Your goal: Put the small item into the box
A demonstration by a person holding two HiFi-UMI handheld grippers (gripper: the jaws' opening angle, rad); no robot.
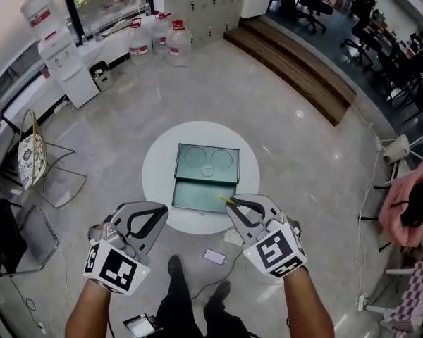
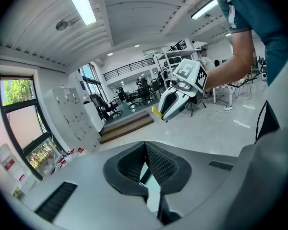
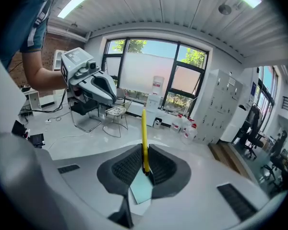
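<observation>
A dark green box point(image 1: 199, 193) lies open on the round white table point(image 1: 158, 167); its far half point(image 1: 207, 162) shows two round recesses and a small ring. My right gripper point(image 1: 233, 204) is shut on a thin yellow strip point(image 1: 227, 201), held just above the box's near right corner. In the right gripper view the yellow strip point(image 3: 144, 134) stands up from between the closed pads. My left gripper point(image 1: 162, 213) hovers at the table's near left edge, jaws together with nothing in them point(image 2: 145, 148). The left gripper view shows the right gripper point(image 2: 159, 116) and the strip point(image 2: 156, 112).
A water dispenser point(image 1: 56, 44) and water bottles point(image 1: 158, 39) stand at the back left. A wire chair point(image 1: 39, 162) is left of the table. A phone point(image 1: 214, 257) lies on the floor by my feet. Wooden steps point(image 1: 296, 65) run at the back right.
</observation>
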